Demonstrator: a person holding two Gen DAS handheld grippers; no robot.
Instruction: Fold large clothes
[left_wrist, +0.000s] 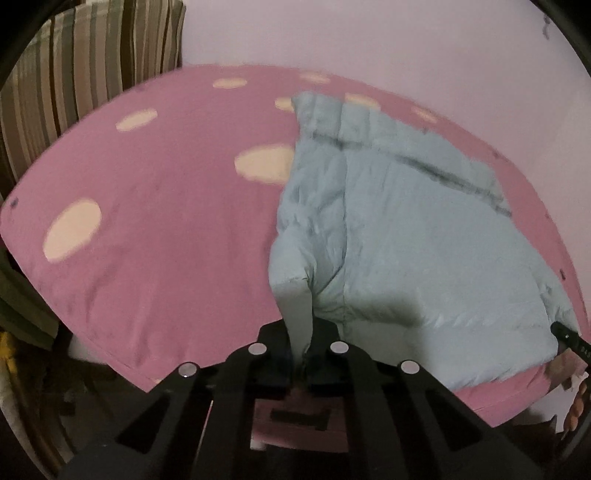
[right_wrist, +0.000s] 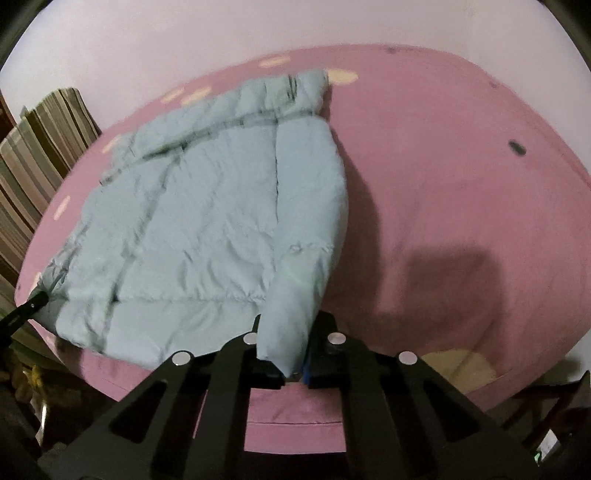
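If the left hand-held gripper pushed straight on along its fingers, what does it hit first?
The jacket: the left hand-held gripper is already shut on a fold of it, and more jacket lies just ahead on the pink bed cover. Depth is uncertain.

Looks like a home bedroom: bed w/ pink spotted bedsheet (left_wrist: 155, 206) against a plain pale wall (left_wrist: 369, 33), striped upholstered cushions (left_wrist: 92, 55) stacked beside it, pale-blue puffer jacket (right_wrist: 207, 221) laid out on top.

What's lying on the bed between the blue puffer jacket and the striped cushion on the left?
Nothing: in the left wrist view, only bare pink bedsheet with cream spots separates the puffer jacket from the striped cushion.
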